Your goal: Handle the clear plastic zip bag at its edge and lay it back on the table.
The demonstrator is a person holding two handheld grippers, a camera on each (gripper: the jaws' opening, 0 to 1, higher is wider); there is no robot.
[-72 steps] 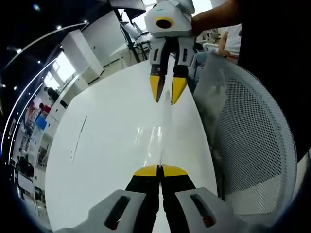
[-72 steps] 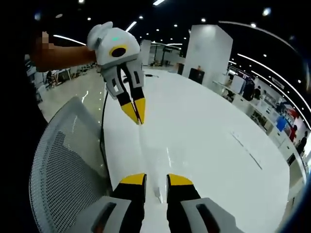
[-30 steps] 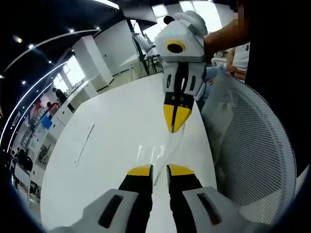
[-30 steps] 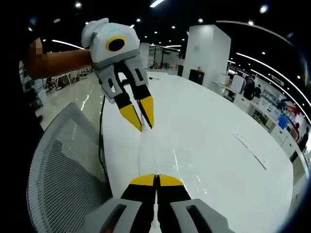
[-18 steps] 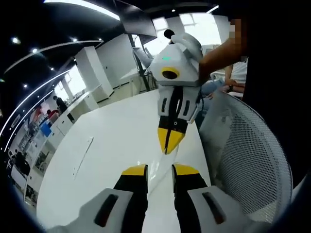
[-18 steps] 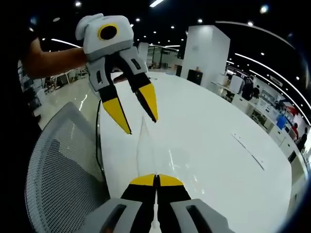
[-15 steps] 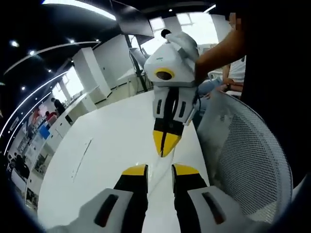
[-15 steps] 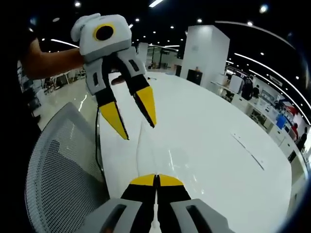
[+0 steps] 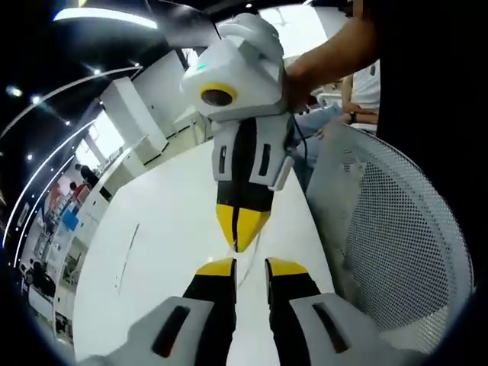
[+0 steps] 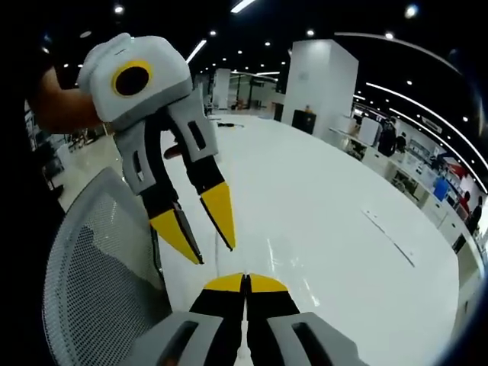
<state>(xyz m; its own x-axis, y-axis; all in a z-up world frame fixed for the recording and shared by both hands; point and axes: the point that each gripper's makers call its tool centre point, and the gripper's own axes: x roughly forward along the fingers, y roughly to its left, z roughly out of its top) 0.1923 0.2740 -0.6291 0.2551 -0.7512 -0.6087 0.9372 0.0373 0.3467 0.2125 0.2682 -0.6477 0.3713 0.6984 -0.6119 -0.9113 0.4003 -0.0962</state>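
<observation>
Two grippers meet over the white table (image 10: pixel 328 221).
The right gripper (image 10: pixel 245 283) is clenched on the edge of the clear bag (image 9: pixel 245 268), held just above the table; the left gripper (image 9: pixel 249 268) stands released, beside a mesh chair (image 9: pixel 396 229).

Table: white glossy top (image 9: pixel 152 252), long and rounded at its edge, also in the right gripper view (image 10: pixel 343 252); ceiling lights reflect in it.
Slot: thin dark line set in the tabletop (image 10: pixel 389 238), towards the far side; also in the left gripper view (image 9: pixel 126 248).
Chair: white mesh back (image 9: pixel 396 229) just beside the table edge; in the right gripper view it stands at the lower left (image 10: pixel 91 267).
Cable: dark, running along the table edge next to the chair (image 10: pixel 155 255).
Pillar: broad white column (image 10: pixel 324 84) beyond the table.
Ceiling: dark, with spot lights and strip lights (image 10: pixel 252 6).
People: small figures standing far off (image 10: pixel 390 139).
</observation>
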